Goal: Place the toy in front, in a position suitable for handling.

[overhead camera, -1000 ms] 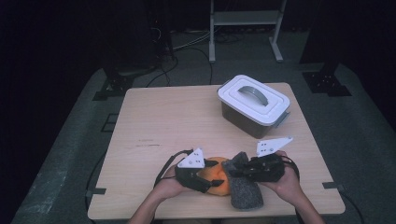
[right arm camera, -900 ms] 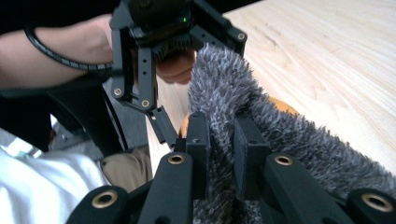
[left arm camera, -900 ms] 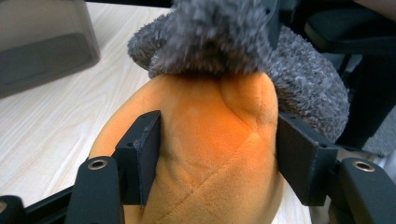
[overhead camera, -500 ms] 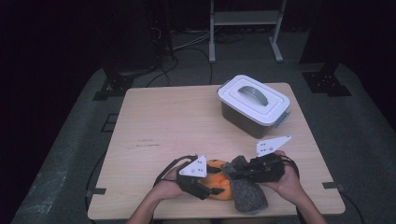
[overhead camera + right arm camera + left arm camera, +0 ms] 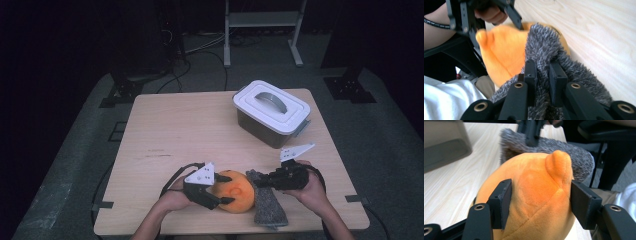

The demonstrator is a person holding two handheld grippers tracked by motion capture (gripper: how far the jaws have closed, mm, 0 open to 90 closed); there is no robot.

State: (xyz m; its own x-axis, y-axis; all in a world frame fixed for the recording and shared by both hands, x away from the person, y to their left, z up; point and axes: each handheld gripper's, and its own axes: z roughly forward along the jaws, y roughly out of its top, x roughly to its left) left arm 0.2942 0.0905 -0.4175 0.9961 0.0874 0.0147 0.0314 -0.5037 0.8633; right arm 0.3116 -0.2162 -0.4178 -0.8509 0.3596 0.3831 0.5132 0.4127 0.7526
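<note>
My left claw (image 5: 537,202) has been closing and squeezes the round, soft orange plush (image 5: 534,195); my right claw (image 5: 542,75) pinches the shaggy grey cloth (image 5: 574,72).

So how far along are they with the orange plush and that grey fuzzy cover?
Done: both pieces are gripped. The left gripper clamps the orange plush toy, its jaws having just closed further on it. The right gripper is shut on a fold of the grey fuzzy cloth. In hand: the cloth lies against the toy's side. Left: it covers little of the toy, and the lidded box is shut, if that is where they go.
</note>
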